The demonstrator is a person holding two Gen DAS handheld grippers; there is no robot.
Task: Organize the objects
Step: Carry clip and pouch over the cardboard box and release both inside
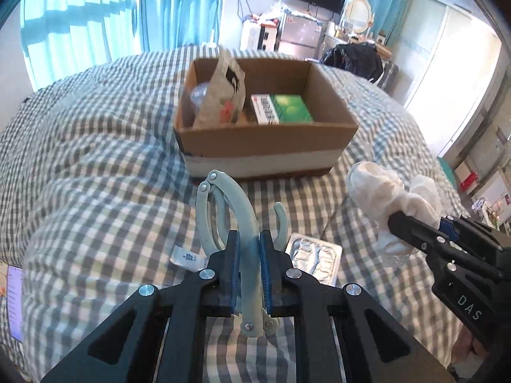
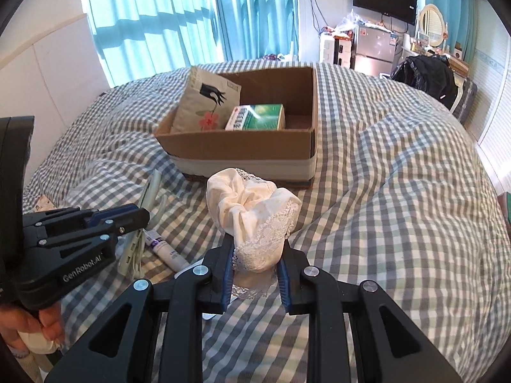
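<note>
My left gripper (image 1: pixel 249 239) is shut on a pale grey-green folding hanger (image 1: pixel 238 210) and holds it above the checked bed. My right gripper (image 2: pixel 255 245) is shut on a bunched white lace cloth (image 2: pixel 255 210); the cloth also shows in the left wrist view (image 1: pixel 383 194). An open cardboard box (image 1: pixel 265 143) stands ahead on the bed, also in the right wrist view (image 2: pixel 242 150). In it are a beige paper pouch (image 2: pixel 204 105) and a green and white carton (image 2: pixel 258 116).
A foil blister pack (image 1: pixel 314 257) lies on the checked bed cover (image 1: pixel 95 175) under the left gripper. A white tube (image 2: pixel 166 252) lies beside it. Blue curtains, a fridge, a wall TV and a black bag stand beyond the bed.
</note>
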